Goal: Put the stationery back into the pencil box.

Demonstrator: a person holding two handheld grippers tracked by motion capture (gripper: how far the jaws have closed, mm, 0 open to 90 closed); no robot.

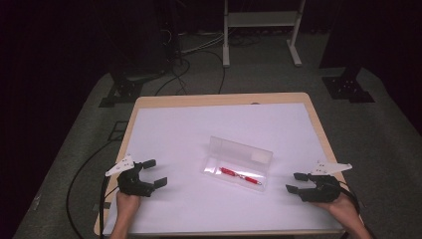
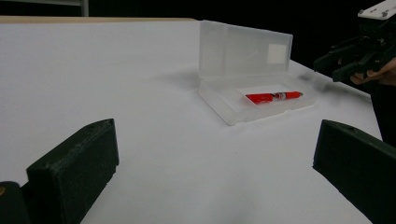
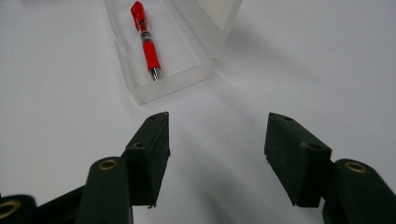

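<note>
A clear plastic case (image 1: 238, 162) lies open at the middle of the white table cover, its lid standing up at the back. Inside its tray rests a red pen (image 1: 240, 176); the same pen (image 2: 273, 96) shows in the left gripper view and again (image 3: 146, 42) in the right gripper view. My left gripper (image 1: 154, 173) sits near the front left, open, nothing between its jaws, pointing toward the case (image 2: 247, 74). My right gripper (image 1: 294, 182) rests at the front right, also open and empty, aimed at the near end of the case (image 3: 163, 51). The right gripper (image 2: 336, 63) appears far off in the left gripper view.
The white cover (image 1: 199, 129) lies over a wooden table whose edge (image 1: 318, 124) shows at the right and back. Cables (image 1: 84, 174) trail off the left side to the floor. A white frame (image 1: 259, 30) and dark stands are beyond the table.
</note>
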